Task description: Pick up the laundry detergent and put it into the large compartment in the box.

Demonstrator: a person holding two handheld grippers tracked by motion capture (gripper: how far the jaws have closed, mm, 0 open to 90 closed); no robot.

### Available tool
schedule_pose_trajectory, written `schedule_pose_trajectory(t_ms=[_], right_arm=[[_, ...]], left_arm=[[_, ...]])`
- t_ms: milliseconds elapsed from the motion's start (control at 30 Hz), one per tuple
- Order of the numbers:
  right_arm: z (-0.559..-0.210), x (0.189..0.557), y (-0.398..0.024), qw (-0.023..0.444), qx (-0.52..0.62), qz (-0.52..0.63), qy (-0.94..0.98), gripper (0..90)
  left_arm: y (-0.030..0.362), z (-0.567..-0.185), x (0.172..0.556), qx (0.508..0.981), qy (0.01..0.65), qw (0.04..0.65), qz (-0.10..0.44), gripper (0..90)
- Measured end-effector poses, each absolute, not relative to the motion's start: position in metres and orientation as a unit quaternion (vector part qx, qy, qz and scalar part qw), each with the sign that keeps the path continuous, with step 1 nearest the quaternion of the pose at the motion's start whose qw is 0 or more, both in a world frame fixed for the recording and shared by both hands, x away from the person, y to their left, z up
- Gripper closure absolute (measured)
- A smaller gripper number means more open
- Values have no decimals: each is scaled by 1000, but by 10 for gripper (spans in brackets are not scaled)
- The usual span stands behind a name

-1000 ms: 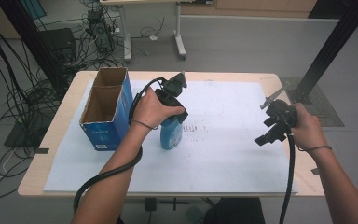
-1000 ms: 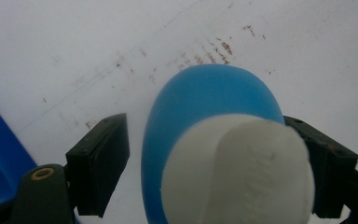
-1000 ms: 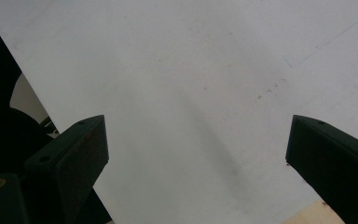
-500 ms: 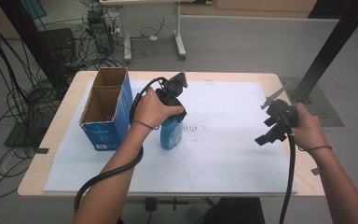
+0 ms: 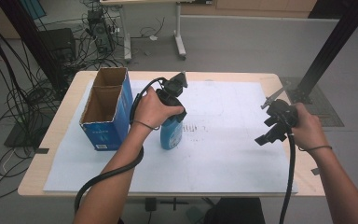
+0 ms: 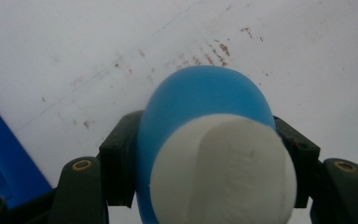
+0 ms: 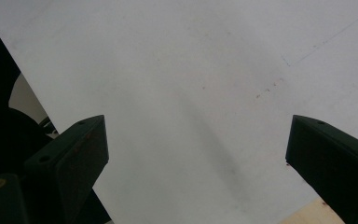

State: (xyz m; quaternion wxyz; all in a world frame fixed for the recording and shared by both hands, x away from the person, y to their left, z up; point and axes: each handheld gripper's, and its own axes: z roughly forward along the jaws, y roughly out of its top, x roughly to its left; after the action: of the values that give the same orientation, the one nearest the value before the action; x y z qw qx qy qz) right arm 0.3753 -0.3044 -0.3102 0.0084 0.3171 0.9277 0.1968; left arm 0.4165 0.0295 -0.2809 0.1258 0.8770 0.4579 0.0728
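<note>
blue bottle point(image 5: 171, 135) sits clamped in the left gripper point(image 6: 205, 154); the smooth, rounded body could slip. right gripper point(image 7: 196, 154), at three o'clock, gapes idle.

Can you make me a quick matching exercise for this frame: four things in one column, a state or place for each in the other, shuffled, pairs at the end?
Column A
1. blue bottle
2. cardboard box
3. right gripper
4. left gripper

Column B
a. jaws apart over the white sheet, nothing between them
b. stands open-topped near the table's left edge
c. jaws closed on the bottle's sides, just below its white cap
d. upright on the white sheet, right of the box

Pairs: 1-d, 2-b, 3-a, 4-c
</note>
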Motion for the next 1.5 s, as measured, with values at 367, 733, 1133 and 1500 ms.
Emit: schedule_pose_trajectory(t_ms=[367,733,1133,1500], right_arm=[[-310,375,-303,8,316,198,928,56],[-310,375,-302,9,318,197,927,56],[-308,375,-301,11,314,197,929,56],[-309,374,-301,8,321,199,926,56]], left_arm=[[30,-281,416,876,459,128,74,370],[30,-281,416,877,458,126,74,370],[29,-281,416,876,460,125,74,370],[29,-281,416,876,460,124,74,370]])
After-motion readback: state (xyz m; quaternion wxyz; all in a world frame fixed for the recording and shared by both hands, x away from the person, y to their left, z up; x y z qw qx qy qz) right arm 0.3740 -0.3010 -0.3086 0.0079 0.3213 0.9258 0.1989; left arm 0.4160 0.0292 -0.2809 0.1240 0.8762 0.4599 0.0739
